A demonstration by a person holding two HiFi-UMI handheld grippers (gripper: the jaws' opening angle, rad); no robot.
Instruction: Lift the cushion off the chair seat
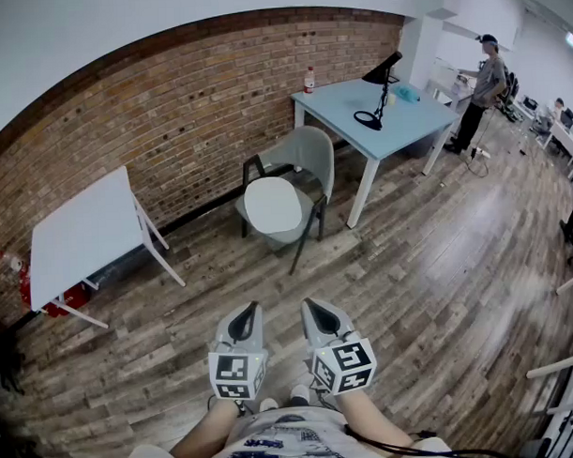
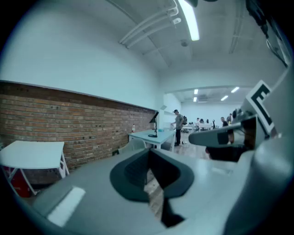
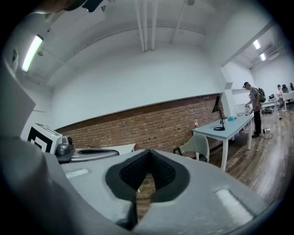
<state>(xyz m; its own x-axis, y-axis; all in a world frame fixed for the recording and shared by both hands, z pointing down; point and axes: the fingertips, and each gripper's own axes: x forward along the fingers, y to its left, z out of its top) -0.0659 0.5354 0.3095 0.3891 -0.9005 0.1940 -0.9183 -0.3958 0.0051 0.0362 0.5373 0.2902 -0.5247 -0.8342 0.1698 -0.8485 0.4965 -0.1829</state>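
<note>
A grey chair [image 1: 303, 157] stands by the brick wall, with a round white cushion [image 1: 272, 204] lying on its seat. In the right gripper view the chair [image 3: 198, 146] shows at mid right. Both grippers are held side by side close to my body, well short of the chair. My left gripper [image 1: 244, 318] is shut with nothing in it, and so is my right gripper [image 1: 315, 313]. Their jaws meet at the tips in the left gripper view [image 2: 148, 153] and in the right gripper view [image 3: 147, 153].
A light blue table [image 1: 376, 117] with a black lamp [image 1: 379, 89] and a bottle [image 1: 308, 80] stands right of the chair. A white folding table [image 1: 80, 235] leans at the left wall. A person [image 1: 477, 93] stands at the far right. Wooden floor lies between me and the chair.
</note>
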